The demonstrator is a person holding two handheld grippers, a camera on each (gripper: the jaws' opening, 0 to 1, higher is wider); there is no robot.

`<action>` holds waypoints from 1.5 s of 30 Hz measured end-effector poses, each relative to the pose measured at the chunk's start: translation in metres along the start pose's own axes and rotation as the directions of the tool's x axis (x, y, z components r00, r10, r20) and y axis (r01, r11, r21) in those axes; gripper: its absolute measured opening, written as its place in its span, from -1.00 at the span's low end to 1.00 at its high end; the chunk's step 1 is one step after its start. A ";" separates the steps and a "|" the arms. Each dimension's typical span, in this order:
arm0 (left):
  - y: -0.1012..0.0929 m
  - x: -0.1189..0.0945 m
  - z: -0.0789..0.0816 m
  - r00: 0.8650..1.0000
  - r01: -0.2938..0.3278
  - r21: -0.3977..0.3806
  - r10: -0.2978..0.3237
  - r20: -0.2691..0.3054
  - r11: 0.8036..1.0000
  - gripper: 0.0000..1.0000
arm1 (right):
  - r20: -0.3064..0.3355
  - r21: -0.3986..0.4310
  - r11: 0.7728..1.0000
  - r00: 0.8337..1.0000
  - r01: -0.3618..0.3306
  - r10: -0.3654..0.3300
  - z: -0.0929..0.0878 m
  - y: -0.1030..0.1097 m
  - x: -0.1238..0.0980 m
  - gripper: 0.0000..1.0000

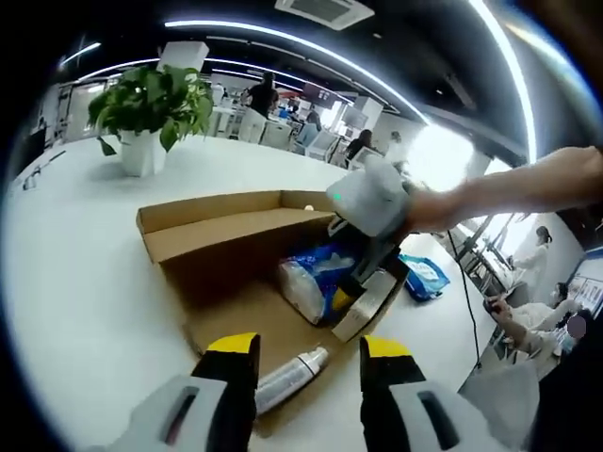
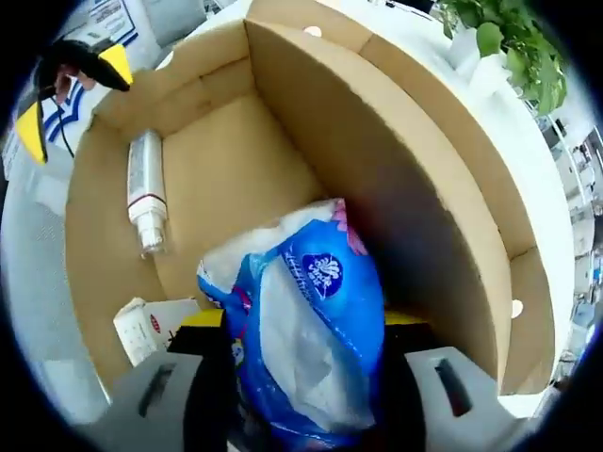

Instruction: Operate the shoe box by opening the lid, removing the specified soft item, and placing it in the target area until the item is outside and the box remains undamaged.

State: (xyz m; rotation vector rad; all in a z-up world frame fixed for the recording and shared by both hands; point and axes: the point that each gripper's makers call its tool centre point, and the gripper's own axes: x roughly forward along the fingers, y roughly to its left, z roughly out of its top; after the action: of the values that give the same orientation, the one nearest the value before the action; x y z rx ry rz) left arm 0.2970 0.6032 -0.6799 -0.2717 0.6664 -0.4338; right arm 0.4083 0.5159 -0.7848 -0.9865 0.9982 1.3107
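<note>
White desk (image 1: 85,273) surface carries an open brown cardboard shoe box (image 1: 221,240), its lid already folded back, with a potted plant (image 1: 151,113) well behind it. Inside the box lies the soft item, a blue and white plastic tissue pack (image 2: 306,330), resting against the tall box wall. A silver spray can (image 2: 146,193) lies on the box floor, apart from the pack, and a small white carton (image 2: 151,325) sits just beside the pack. The right gripper (image 2: 301,325) has its fingers on either side of the pack, closed onto it. The left gripper (image 1: 311,353) hovers outside the box's near edge, fingers spread apart and holding nothing. The lift is probably the step in hand: raise the pack straight up, away from the cardboard wall, so the box is neither dragged nor torn, before carrying it to the desk.
</note>
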 end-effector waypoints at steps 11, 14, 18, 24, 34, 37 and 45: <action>-0.001 -0.006 0.006 1.000 -0.002 0.007 0.001 0.012 1.000 -0.16 | 0.057 0.017 1.000 0.998 0.013 -0.014 0.011 0.010 -0.016 -0.36; -0.001 -0.009 0.006 1.000 -0.002 0.014 0.002 0.013 1.000 -0.15 | 0.074 0.016 0.999 0.997 0.029 -0.030 0.014 0.009 -0.024 -0.36; -0.004 -0.012 0.006 1.000 0.002 0.028 -0.003 0.014 1.000 -0.13 | 0.096 0.030 0.999 0.994 0.042 -0.045 0.017 0.007 -0.033 -0.36; -0.012 -0.015 0.007 1.000 0.017 0.043 -0.018 0.017 0.999 -0.12 | 0.129 0.029 0.997 0.988 0.077 -0.080 0.023 0.008 -0.052 -0.36; -0.035 -0.016 0.003 0.998 0.064 0.084 -0.064 0.001 0.994 -0.12 | 0.154 0.024 0.987 0.975 0.158 -0.160 0.022 0.006 -0.086 -0.36; -0.042 -0.018 0.003 0.997 0.075 0.090 -0.075 0.002 0.993 -0.13 | 0.159 0.027 0.984 0.971 0.176 -0.178 0.020 0.006 -0.097 -0.36; -0.060 -0.019 -0.002 0.994 0.108 0.106 -0.107 -0.011 0.989 -0.13 | 0.161 0.047 0.971 0.957 0.236 -0.240 0.008 0.002 -0.122 -0.36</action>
State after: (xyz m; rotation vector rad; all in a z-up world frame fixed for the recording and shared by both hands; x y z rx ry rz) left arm 0.2650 0.5595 -0.6487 -0.2064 0.6332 -0.5713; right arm 0.4052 0.4887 -0.6656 -0.9297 0.7431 1.1548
